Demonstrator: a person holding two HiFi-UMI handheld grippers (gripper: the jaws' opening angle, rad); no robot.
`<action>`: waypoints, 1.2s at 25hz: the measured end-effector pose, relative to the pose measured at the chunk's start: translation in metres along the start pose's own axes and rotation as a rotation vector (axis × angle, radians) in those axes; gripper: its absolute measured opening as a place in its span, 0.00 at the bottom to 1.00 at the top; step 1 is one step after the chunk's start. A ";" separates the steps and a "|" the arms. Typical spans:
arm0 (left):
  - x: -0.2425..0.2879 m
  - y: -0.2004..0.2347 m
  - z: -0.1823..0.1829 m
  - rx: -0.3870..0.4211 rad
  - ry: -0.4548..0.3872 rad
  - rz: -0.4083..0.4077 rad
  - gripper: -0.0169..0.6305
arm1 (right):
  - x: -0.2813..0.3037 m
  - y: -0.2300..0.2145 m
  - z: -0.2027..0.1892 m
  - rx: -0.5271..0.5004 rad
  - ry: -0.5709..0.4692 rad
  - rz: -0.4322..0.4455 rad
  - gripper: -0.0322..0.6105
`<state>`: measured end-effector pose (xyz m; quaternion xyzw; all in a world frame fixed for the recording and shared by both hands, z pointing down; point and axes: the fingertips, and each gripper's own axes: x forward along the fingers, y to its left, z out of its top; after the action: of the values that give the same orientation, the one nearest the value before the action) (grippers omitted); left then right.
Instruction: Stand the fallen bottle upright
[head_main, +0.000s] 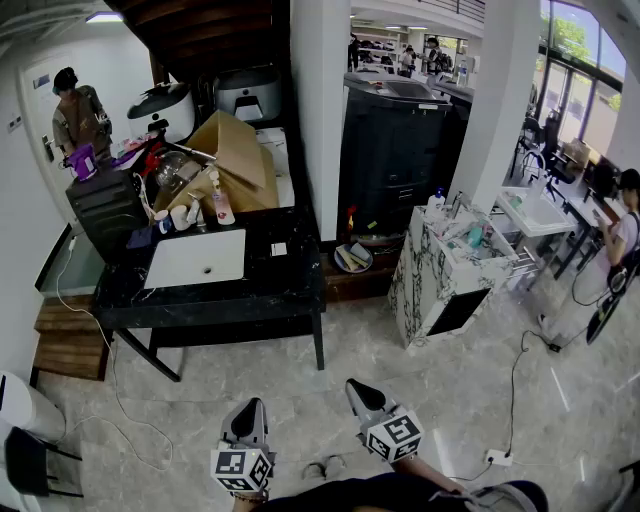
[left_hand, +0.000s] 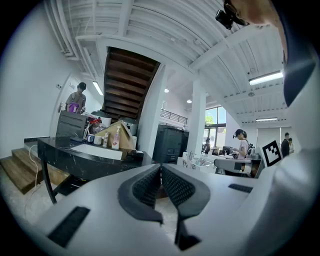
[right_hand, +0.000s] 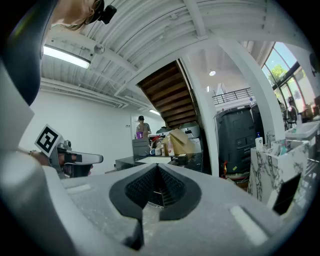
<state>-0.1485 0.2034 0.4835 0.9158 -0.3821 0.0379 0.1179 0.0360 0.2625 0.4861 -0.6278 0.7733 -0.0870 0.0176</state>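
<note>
A black table (head_main: 290, 282) with a white inset basin (head_main: 197, 258) stands across the floor from me. At its back edge is a cluster of small bottles and cups (head_main: 185, 215), too small to tell which one lies down. Among them a tall bottle with pink contents (head_main: 222, 207) stands upright; it also shows as the pink bottle (left_hand: 116, 140) in the left gripper view. My left gripper (head_main: 248, 408) and right gripper (head_main: 358, 388) hang low over the tiled floor, far from the table. Both are shut with nothing between their pads (left_hand: 150, 182) (right_hand: 150, 185).
A cardboard box (head_main: 235, 150) and a black crate stack (head_main: 105, 205) crowd the table's back left. A dark cabinet (head_main: 390, 150) and a marble-patterned vanity (head_main: 440, 275) stand to the right. Cables (head_main: 520, 370) run on the floor. Wooden steps (head_main: 70, 345) lie left. One person (head_main: 78, 115) stands far left, another person (head_main: 625, 235) at the right.
</note>
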 end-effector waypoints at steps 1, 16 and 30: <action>0.003 -0.002 0.003 0.005 -0.002 -0.006 0.04 | 0.000 -0.001 0.001 0.000 0.002 0.005 0.06; 0.016 -0.007 0.001 -0.005 0.004 -0.017 0.04 | 0.007 -0.005 0.000 -0.068 0.009 0.029 0.06; 0.012 0.009 0.004 0.006 -0.006 0.015 0.04 | 0.026 0.000 0.002 -0.080 -0.011 0.025 0.23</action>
<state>-0.1470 0.1880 0.4831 0.9133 -0.3893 0.0372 0.1139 0.0310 0.2371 0.4862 -0.6187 0.7839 -0.0526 -0.0022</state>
